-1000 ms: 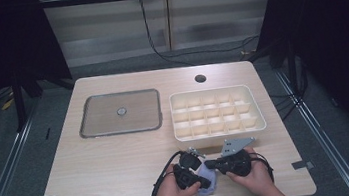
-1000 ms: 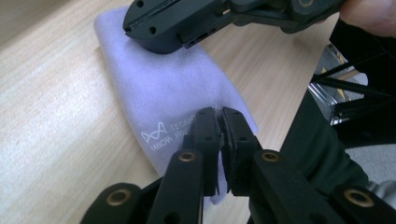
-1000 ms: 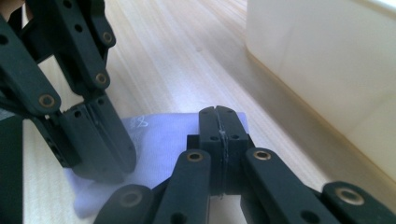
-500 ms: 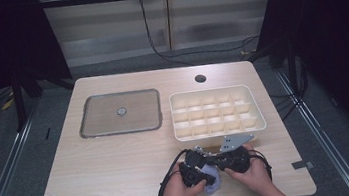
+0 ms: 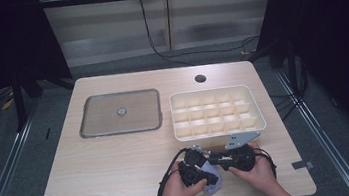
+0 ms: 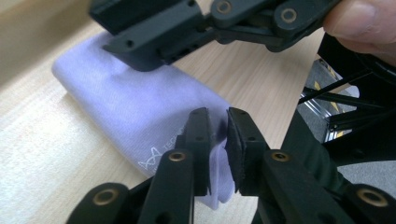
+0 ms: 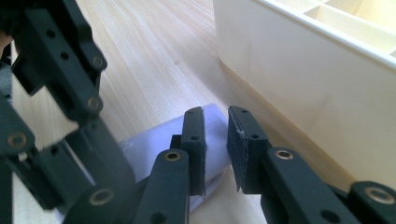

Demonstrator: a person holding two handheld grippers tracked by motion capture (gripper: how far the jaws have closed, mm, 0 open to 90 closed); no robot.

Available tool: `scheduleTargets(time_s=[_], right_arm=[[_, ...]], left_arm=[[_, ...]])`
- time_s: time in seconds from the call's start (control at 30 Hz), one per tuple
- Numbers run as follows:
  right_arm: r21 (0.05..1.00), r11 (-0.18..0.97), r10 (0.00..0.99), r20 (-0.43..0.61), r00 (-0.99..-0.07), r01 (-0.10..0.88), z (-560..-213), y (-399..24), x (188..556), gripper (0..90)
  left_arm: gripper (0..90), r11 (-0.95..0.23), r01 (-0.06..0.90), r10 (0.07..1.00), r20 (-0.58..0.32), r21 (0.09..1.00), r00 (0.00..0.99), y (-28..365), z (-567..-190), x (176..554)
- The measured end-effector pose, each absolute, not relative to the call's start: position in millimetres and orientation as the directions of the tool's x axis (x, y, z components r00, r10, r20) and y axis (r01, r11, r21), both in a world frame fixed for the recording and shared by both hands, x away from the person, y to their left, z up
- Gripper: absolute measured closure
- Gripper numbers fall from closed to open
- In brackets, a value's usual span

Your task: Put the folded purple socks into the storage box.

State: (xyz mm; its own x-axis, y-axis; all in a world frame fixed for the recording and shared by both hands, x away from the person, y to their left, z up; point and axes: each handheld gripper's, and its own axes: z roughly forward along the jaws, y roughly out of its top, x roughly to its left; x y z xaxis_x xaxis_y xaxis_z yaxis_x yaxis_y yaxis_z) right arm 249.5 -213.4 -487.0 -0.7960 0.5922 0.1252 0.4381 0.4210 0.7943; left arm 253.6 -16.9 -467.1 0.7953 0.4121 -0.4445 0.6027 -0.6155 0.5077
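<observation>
Compartment box (image 5: 217,113), perhaps lidded tray (image 5: 120,113)

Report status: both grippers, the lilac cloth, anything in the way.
Left gripper and right gripper just opening, jaws slightly apart over folded lilac cloth. Cloth flat on table. Compartment box close beside it.

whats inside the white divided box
The white divided box holds rows of small compartments, all looking empty in the high view. Its near row is partly hidden by the front wall and the right tool.

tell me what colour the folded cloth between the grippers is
Pale lilac, with small white printed lettering near one edge; the folded cloth shows best in the left gripper view.
</observation>
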Motion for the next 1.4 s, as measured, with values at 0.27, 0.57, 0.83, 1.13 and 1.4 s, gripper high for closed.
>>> scheduleTargets(time_s=[0.27,0.57,0.83,1.13,1.4], right_arm=[[0.796,0.391,0.604,0.157,-0.781,0.462,-481,-223,245,68.0],[0.789,0.398,0.591,0.170,-0.789,0.468,-478,-223,242,63.5],[0.778,0.386,0.580,0.213,-0.786,0.495,-477,-221,235,56.5],[0.756,0.410,0.591,0.207,-0.780,0.511,-489,-218,229,48.2],[0.754,0.396,0.619,0.203,-0.759,0.525,-490,-228,237,45.5]], left_arm=[[72.4,-0.592,0.609,0.429,-0.434,0.528,0.792,-9,-457,255],[69.9,-0.590,0.603,0.457,-0.393,0.537,0.798,13,-449,263],[68.9,-0.576,0.621,0.497,-0.375,0.531,0.782,34,-455,266],[66.6,-0.576,0.617,0.502,-0.363,0.537,0.785,39,-458,268],[62.2,-0.566,0.610,0.517,-0.338,0.554,0.787,46,-458,273]])
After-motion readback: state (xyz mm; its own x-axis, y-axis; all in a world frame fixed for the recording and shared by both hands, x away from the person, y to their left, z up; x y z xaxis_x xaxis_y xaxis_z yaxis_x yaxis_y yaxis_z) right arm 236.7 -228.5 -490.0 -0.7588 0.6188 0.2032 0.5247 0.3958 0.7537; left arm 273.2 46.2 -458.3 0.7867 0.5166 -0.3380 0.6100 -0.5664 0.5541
